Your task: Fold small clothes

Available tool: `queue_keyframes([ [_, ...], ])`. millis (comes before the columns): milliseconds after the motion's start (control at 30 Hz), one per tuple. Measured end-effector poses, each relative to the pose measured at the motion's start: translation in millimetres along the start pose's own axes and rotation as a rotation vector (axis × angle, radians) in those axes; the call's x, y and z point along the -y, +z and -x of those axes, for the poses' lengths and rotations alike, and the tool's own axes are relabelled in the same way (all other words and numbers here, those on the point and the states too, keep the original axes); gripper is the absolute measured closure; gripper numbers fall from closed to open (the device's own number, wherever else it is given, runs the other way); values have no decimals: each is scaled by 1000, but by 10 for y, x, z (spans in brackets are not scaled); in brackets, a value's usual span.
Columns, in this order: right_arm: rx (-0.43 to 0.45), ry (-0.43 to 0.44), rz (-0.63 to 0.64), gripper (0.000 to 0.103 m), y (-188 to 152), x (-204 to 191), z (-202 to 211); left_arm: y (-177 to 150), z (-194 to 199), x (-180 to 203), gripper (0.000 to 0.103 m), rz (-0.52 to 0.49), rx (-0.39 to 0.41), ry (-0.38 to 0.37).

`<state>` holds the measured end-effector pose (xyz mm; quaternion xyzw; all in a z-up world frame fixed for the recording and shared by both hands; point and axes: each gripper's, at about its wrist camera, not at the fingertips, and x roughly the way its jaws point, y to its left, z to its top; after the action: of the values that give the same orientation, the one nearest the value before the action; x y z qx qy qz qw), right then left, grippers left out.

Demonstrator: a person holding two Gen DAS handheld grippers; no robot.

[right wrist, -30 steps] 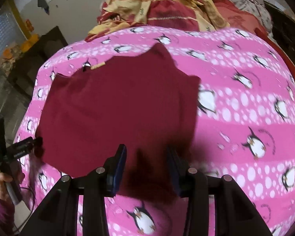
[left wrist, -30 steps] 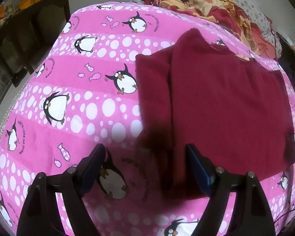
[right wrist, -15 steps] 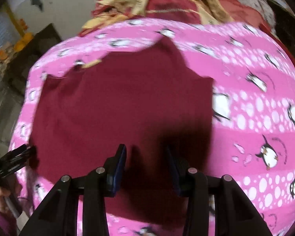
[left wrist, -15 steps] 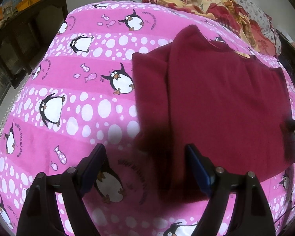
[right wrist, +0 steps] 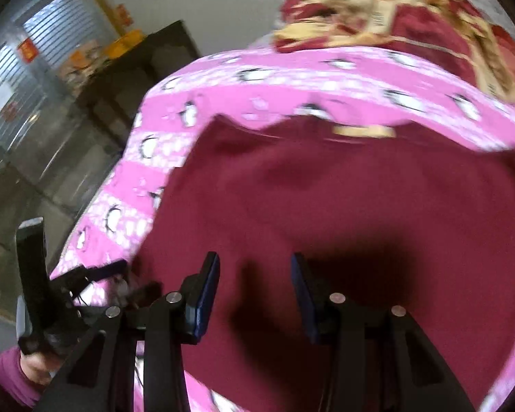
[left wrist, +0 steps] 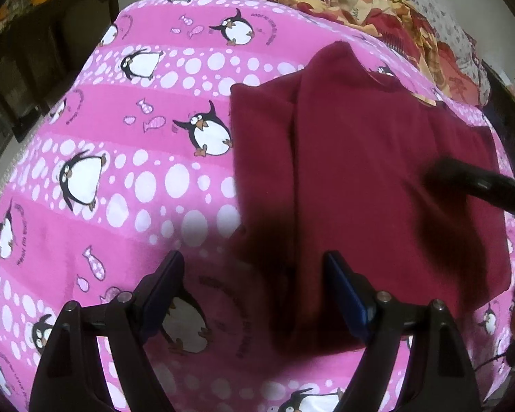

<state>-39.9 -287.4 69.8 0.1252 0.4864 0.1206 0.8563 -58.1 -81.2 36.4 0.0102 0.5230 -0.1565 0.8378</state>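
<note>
A dark red top (left wrist: 367,178) lies flat on the pink penguin bedsheet (left wrist: 120,178), its left side folded in over the body. It fills the right wrist view (right wrist: 343,213), which is blurred. My left gripper (left wrist: 254,295) is open and empty, hovering over the garment's near left edge. My right gripper (right wrist: 254,295) is open and empty, low over the middle of the garment. One black right finger (left wrist: 477,185) reaches in from the right in the left wrist view. The left gripper (right wrist: 96,274) shows at the garment's left edge in the right wrist view.
A crumpled red and yellow blanket (left wrist: 377,10) lies at the far end of the bed and also shows in the right wrist view (right wrist: 412,24). Dark wooden furniture (left wrist: 48,58) stands to the left of the bed. The bed's left edge drops to a grey floor (right wrist: 41,171).
My right gripper has swung left and forward over the garment, toward the left gripper. Its finger now reaches well over the cloth in the left wrist view. The left gripper has barely moved.
</note>
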Motion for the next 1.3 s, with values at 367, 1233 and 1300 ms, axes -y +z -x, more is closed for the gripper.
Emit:
queue_keyframes([
  [367,-13,0,35,58,777,-396,-908,-81,-58,-87,17,43,-5,-54],
  [1233,-111,-13,91,31,626,-755,-1201,-76,-81,-164,13,48,8,-58],
  [1300,-109,9,67,31,632,-693,-1172,-54,-53,-181,13,51,14,-71],
])
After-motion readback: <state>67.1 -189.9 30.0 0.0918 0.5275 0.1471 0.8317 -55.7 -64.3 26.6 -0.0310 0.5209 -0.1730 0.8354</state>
